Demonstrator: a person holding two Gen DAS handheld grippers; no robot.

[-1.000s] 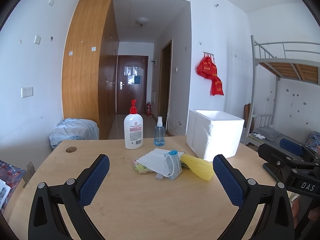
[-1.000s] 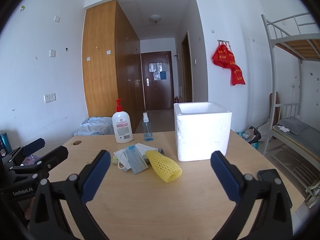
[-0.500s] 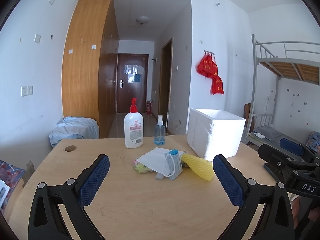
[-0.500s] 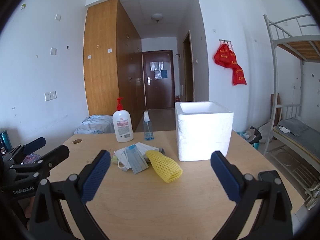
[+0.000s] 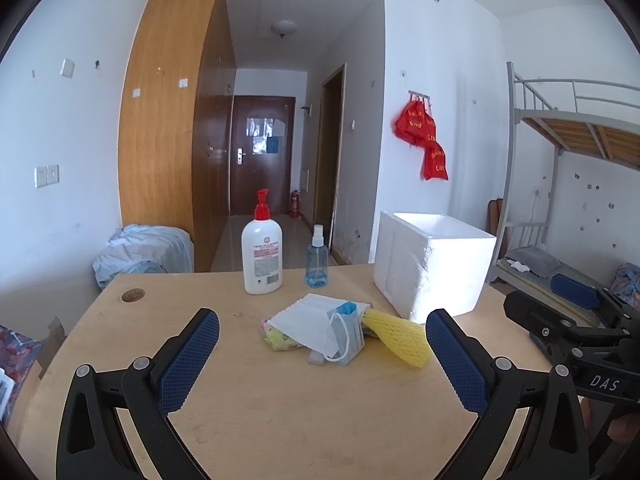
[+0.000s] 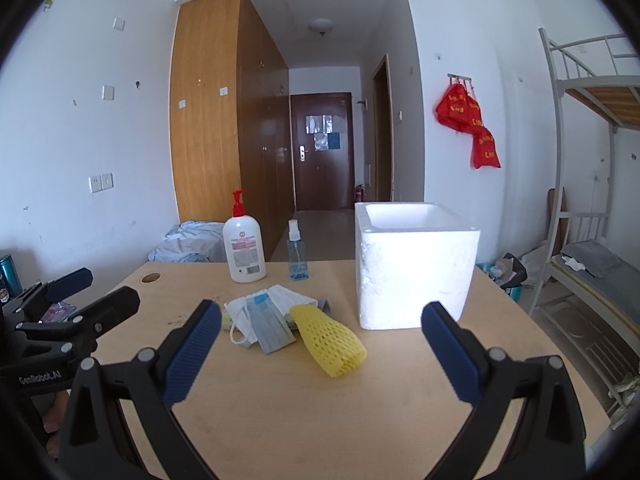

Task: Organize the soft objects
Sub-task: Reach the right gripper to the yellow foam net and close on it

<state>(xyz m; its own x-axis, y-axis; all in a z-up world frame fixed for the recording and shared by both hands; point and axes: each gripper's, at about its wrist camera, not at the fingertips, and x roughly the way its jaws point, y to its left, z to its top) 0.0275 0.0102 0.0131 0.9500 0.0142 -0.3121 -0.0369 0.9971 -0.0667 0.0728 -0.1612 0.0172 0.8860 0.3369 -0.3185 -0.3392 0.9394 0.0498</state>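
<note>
Foam net: yellow foam net (image 6: 329, 340) lies on the worktop (image 6: 320, 420), just beside the white foam box (image 6: 416, 272), long axis slanting toward the right hand-held gripper (image 6: 320, 344).
Masks: heap (image 5: 320, 320) touching its far end.
Nearer: probably the right.
Hand-held grippers: left (image 5: 320, 354) and right both spread, empty.

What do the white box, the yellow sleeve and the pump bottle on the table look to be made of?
White box: probably expanded polystyrene foam; thick walls, matte pebbly surface, chipped edges.
Yellow sleeve: looks like foam fruit netting; open diamond mesh, soft tubular shape.
Pump bottle: likely smooth opaque white plastic with a red pump and printed label; slight sheen.
</note>
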